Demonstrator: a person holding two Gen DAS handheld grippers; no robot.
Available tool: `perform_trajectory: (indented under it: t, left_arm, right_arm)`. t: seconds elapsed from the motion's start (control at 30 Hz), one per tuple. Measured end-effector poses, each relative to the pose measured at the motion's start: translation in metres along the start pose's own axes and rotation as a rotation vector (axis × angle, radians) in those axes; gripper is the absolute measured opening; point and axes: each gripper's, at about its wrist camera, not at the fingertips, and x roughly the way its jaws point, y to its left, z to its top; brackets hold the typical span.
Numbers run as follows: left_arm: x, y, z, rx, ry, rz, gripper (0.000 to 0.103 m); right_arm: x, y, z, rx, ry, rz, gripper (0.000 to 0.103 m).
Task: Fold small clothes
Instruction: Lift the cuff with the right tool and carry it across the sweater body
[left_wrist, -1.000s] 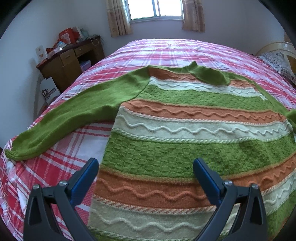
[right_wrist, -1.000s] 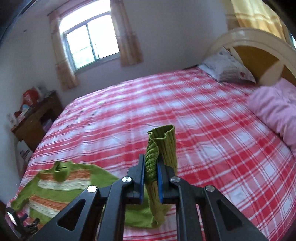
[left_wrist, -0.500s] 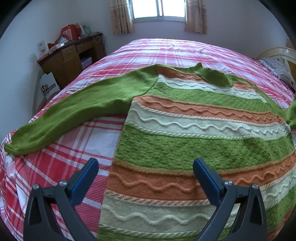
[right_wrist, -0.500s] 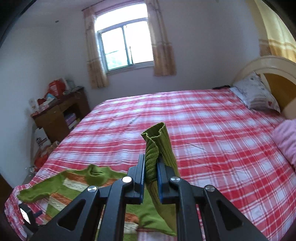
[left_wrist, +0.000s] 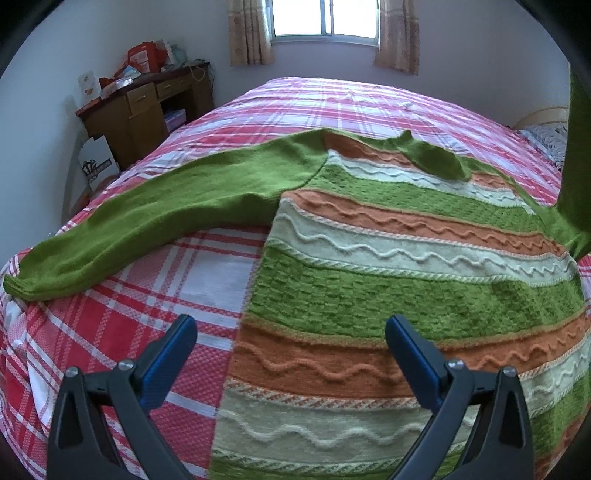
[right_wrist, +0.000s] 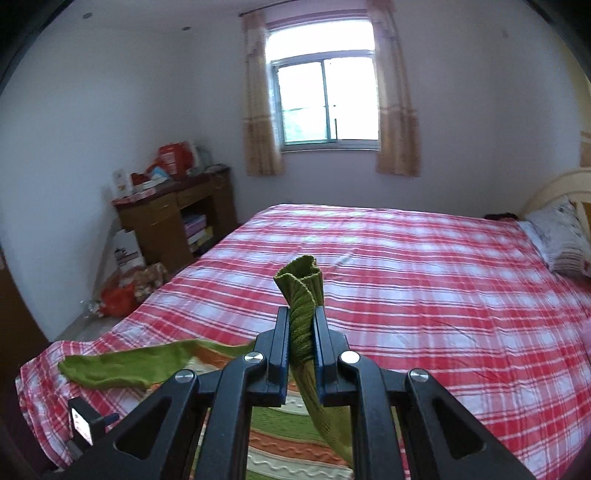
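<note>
A small knitted sweater with green, orange and cream stripes lies flat on the red plaid bed. Its left green sleeve stretches out to the left. My left gripper is open and empty, hovering over the sweater's lower left hem. My right gripper is shut on the cuff of the right sleeve and holds it lifted above the sweater body. The raised sleeve also shows at the right edge of the left wrist view.
A wooden desk with clutter stands by the left wall, with bags on the floor beside it. A window is on the far wall. A pillow and headboard are at the right.
My right gripper has swung left with the sleeve cuff, now facing the window and raised over the sweater. My left gripper has shifted slightly left, staying open.
</note>
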Motion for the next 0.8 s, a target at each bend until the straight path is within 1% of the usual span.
perform_trajectory:
  t: [0.23,0.37,0.47,0.53,0.63,0.7,0.73,0.77,0.8]
  left_arm:
    - [0.003,0.009,-0.002,-0.013,0.007,0.001,0.103]
    - [0.004,0.011,-0.003,-0.019,0.01,0.0,0.103]
    - [0.005,0.013,-0.004,-0.021,0.012,0.004,0.103]
    - [0.004,0.013,-0.005,-0.015,0.015,-0.004,0.103]
    - [0.005,0.011,-0.008,0.001,0.013,0.014,0.103]
    - [0.003,0.011,-0.009,0.002,0.009,0.026,0.103]
    - [0.003,0.01,-0.01,0.005,0.008,0.033,0.103]
    - [0.002,0.01,-0.01,0.008,0.008,0.037,0.103]
    - [0.002,0.009,-0.009,0.012,0.012,0.037,0.103]
  right_arm:
    - [0.03,0.041,-0.009,-0.025,0.032,0.066,0.01]
    - [0.054,0.062,-0.017,-0.027,0.054,0.095,0.01]
    - [0.08,0.085,-0.033,-0.016,0.073,0.128,0.01]
    - [0.103,0.098,-0.047,-0.004,0.096,0.147,0.01]
    - [0.141,0.115,-0.077,0.013,0.135,0.167,0.01]
    - [0.168,0.129,-0.102,0.024,0.173,0.179,0.01]
    - [0.18,0.134,-0.115,0.033,0.194,0.2,0.011]
    - [0.198,0.14,-0.132,0.046,0.247,0.26,0.011]
    - [0.211,0.144,-0.146,0.051,0.29,0.279,0.015]
